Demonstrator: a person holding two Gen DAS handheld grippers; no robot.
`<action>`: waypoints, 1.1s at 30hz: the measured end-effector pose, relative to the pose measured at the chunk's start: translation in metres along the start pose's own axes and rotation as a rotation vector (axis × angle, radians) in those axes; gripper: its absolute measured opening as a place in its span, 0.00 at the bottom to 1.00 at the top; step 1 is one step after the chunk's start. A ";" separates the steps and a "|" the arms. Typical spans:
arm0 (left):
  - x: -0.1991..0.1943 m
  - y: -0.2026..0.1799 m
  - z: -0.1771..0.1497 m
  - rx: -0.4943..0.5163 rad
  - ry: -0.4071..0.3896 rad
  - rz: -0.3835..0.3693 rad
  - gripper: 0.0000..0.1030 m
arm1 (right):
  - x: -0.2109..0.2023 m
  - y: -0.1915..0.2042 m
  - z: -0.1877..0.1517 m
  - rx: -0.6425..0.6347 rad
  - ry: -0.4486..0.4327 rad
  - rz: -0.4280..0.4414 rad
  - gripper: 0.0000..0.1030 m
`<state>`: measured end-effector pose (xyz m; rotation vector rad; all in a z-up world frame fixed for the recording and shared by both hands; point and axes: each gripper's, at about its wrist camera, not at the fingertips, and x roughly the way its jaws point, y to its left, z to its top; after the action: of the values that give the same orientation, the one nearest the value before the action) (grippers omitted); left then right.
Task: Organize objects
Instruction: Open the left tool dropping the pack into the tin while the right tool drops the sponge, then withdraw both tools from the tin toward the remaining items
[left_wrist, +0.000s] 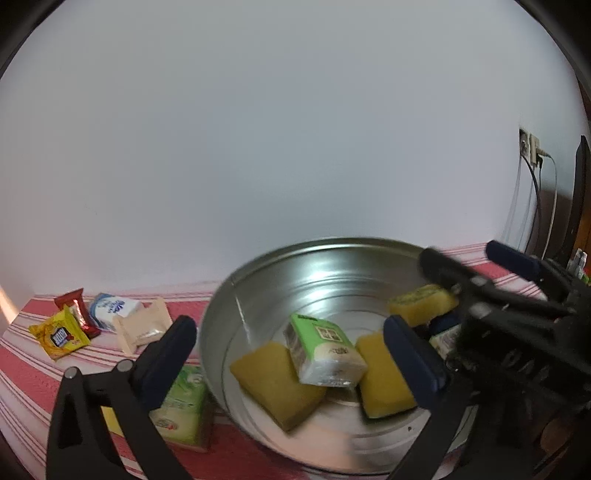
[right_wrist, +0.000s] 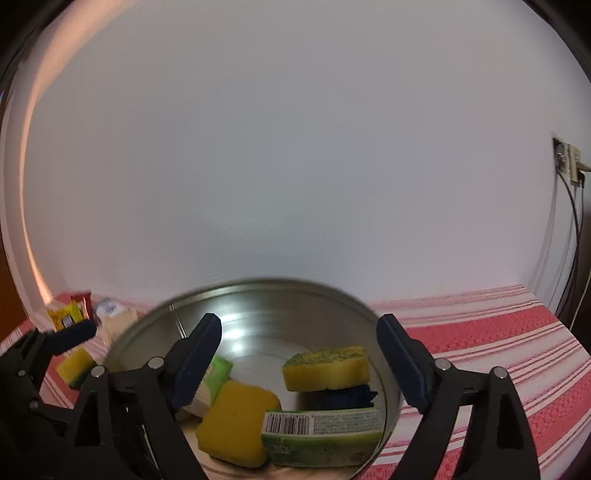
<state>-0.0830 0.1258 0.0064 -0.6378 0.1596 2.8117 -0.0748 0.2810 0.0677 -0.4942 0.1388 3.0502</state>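
Observation:
A round metal bowl (left_wrist: 258, 291) (right_wrist: 332, 291) stands on a red-and-white striped cloth. It holds yellow sponges (left_wrist: 277, 384) (right_wrist: 236, 421) and green tissue packs (left_wrist: 321, 347) (right_wrist: 325, 435). One sponge (right_wrist: 327, 369) lies on a dark blue item. My left gripper (left_wrist: 291, 354) is open and empty over the bowl's near left rim. My right gripper (right_wrist: 301, 354) is open and empty above the bowl; it also shows in the left wrist view (left_wrist: 476, 258). A green tissue pack (left_wrist: 183, 406) lies outside the bowl by my left finger.
Snack packets (left_wrist: 61, 336), a blue-white pack (left_wrist: 110, 308) and a cream packet (left_wrist: 142, 328) lie on the cloth at far left. A yellow sponge (right_wrist: 74, 363) lies left of the bowl. A white wall rises behind. A socket with cables (right_wrist: 567, 162) is on the right.

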 end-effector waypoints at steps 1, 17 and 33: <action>-0.002 0.003 0.000 -0.005 -0.006 0.010 1.00 | -0.007 -0.002 0.002 0.011 -0.032 -0.004 0.85; -0.011 0.077 -0.008 -0.134 -0.039 0.158 1.00 | -0.032 -0.018 0.002 0.126 -0.134 -0.035 0.86; -0.020 0.111 -0.018 -0.123 -0.053 0.247 1.00 | -0.024 0.013 -0.020 0.102 -0.101 -0.021 0.86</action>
<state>-0.0881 0.0117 0.0048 -0.6062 0.0585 3.0932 -0.0464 0.2651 0.0572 -0.3322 0.2807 3.0203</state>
